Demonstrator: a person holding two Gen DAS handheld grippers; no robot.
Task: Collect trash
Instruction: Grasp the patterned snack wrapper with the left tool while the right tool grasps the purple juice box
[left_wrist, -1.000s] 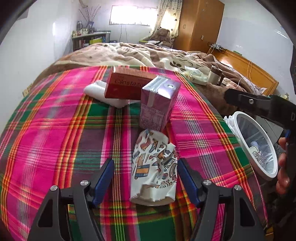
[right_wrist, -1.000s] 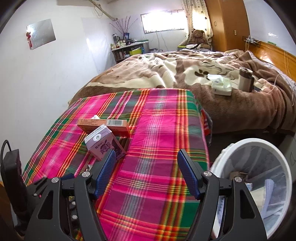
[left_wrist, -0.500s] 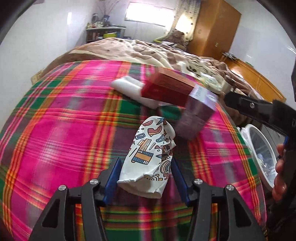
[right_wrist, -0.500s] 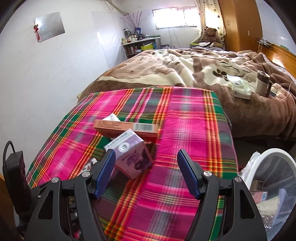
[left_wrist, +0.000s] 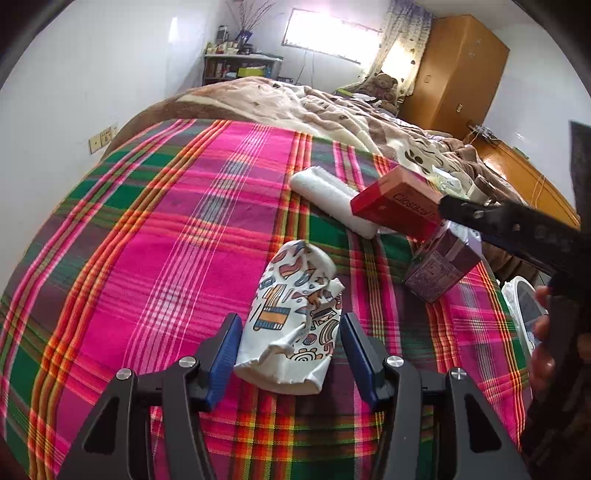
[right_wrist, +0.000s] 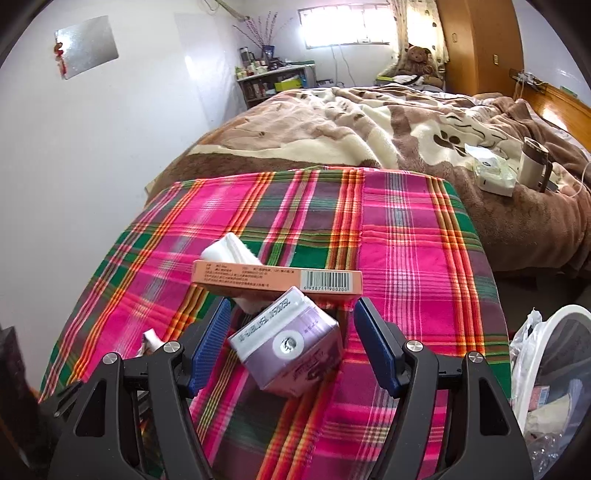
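Since the earlier frame, my left tool (left_wrist: 288, 350) had narrowed around the crumpled paper cup (left_wrist: 295, 317), and my right tool (right_wrist: 291, 347) had slid over until the purple carton (right_wrist: 291, 350) sat between its fingers. Left tool: blue pads pressed on both sides of the patterned cup, gripping it, low on the plaid counter (left_wrist: 147, 258). Right tool: spread wide, pads apart from the carton on both sides, nothing gripped. Just beyond the carton lay the orange-red box (right_wrist: 277, 282), resting partly on a white tissue pack (right_wrist: 227, 251). At the counter's right edge stood the white trash bin (right_wrist: 554, 325), rubbish already inside. Farther back, the brown bed blanket (right_wrist: 369, 122).
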